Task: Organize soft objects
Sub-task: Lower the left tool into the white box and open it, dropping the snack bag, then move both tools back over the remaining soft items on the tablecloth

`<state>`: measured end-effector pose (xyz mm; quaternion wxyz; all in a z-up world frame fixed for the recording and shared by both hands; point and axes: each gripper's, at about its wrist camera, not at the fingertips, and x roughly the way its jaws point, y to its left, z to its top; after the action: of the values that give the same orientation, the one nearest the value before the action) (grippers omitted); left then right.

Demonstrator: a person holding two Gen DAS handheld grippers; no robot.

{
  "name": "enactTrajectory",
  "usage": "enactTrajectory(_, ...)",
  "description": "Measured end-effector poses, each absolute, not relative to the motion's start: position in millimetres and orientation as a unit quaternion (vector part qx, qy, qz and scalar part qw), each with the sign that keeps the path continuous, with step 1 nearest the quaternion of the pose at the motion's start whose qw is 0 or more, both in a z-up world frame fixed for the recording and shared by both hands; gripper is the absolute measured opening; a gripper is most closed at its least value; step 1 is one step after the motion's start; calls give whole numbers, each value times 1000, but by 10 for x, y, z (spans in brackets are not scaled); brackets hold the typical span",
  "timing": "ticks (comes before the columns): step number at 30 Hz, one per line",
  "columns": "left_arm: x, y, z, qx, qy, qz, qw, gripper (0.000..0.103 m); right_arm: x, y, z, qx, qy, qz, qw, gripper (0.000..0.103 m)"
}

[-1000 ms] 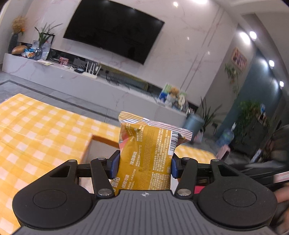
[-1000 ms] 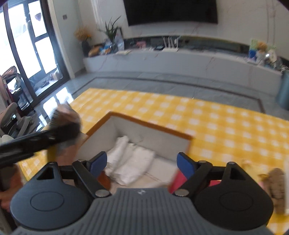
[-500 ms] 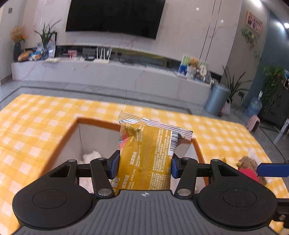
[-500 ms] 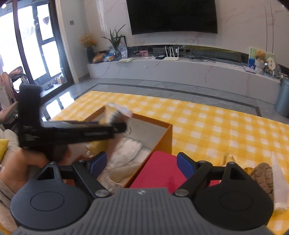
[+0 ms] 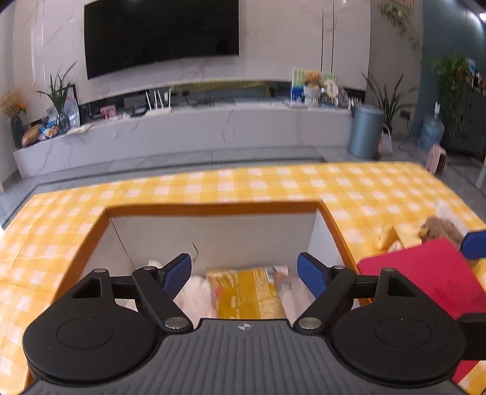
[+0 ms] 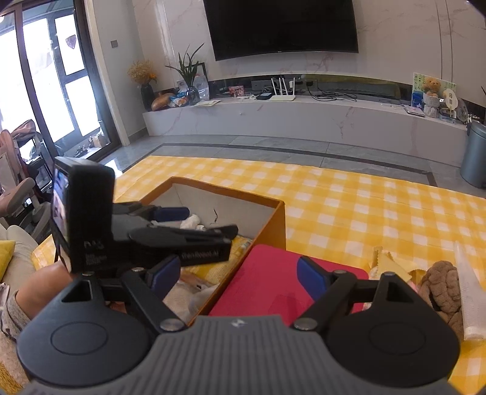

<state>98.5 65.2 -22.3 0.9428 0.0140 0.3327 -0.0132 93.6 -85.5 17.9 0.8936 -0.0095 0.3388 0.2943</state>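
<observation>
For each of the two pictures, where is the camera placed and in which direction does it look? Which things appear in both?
Left wrist: sits on the left gripper, looking down into the orange box; its open fingers frame the yellow snack packet lying inside.
Right wrist: sits on the right gripper, open over the red pad; the left gripper and a hand show at left.
Shared: box, packet, red pad, brown plush toy, checked cloth, television.
</observation>
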Motion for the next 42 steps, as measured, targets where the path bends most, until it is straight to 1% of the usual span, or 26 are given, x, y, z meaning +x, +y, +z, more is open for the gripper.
enactTrajectory(3, 1036, 633, -251, 13, 354, 22, 935, 93, 925, -859, 179, -12, 337, 295, 894, 83)
enactTrajectory(7, 990, 633, -232, 31, 356, 23, 934, 93, 930, -879, 138, -16, 340, 285, 896, 83)
enactTrajectory(10, 934, 637, -178, 21, 351, 12, 936, 93, 945, -887, 115, -14, 352, 282, 893, 83)
enactTrajectory(20, 752, 585, 101, 16, 318, 25, 948, 93, 899, -913, 161, -20, 343, 277, 897, 83)
enactTrajectory(25, 603, 486, 287, 35, 295, 14, 955, 93, 848, -1021, 272, -18, 326, 273, 905, 83)
enactTrajectory(32, 408, 336, 503, 32, 263, -11, 964, 93, 766, -1312, 494, -18, 297, 256, 920, 83)
enactTrajectory(36, 322, 266, 592, 10, 254, -35, 966, 93, 742, -1594, 687, -2, 269, 232, 935, 83)
enactTrajectory(42, 359, 58, 753, 1, 249, -49, 967, 93, 688, -2157, 860, 22, 237, 175, 955, 87)
